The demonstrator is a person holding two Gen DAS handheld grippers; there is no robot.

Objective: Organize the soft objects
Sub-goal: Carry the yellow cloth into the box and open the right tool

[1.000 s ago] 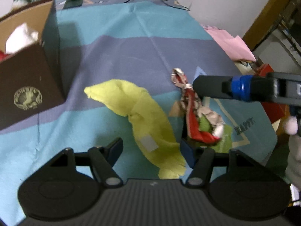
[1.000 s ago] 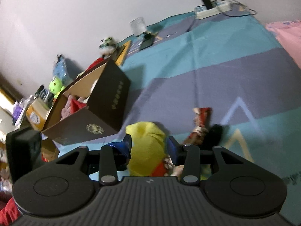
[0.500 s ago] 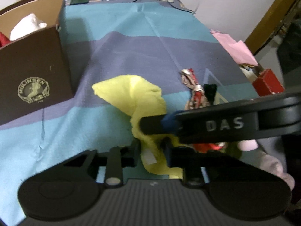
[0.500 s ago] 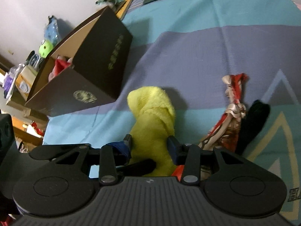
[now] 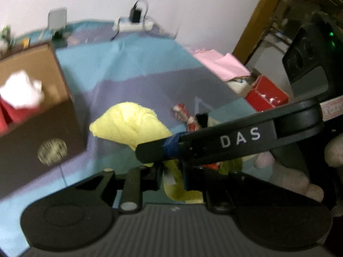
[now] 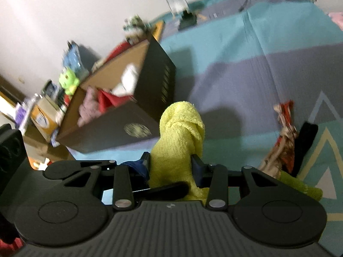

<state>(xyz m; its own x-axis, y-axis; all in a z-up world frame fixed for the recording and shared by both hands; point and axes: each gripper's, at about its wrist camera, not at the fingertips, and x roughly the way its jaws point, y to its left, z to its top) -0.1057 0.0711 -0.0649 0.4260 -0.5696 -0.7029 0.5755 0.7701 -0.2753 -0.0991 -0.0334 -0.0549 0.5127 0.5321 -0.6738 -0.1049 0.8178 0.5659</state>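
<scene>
A yellow towel [image 5: 130, 126] hangs bunched above the striped bedspread. My left gripper [image 5: 172, 174] is shut on its near end. My right gripper [image 6: 171, 162] is shut on the same yellow towel [image 6: 180, 132], and its black arm marked DAS [image 5: 235, 141] crosses the left wrist view. An open brown box [image 5: 38, 115] holding white and red soft things stands at the left; it also shows in the right wrist view [image 6: 120, 115]. A red patterned cloth [image 6: 283, 141] and a black cloth [image 6: 306, 137] lie at the right.
A green cloth [image 6: 300, 186] lies beside the right gripper. A power strip [image 5: 135, 24] and a small stand [image 5: 56, 21] sit at the bed's far edge. Pink fabric [image 5: 220, 64] and a red box [image 5: 265, 96] lie off the right edge. Cluttered shelves [image 6: 42, 111] stand behind the box.
Both grippers closed on the yellow towel and raised it off the bedspread; it now hangs bunched between them. Both views have tilted up toward the wall.
</scene>
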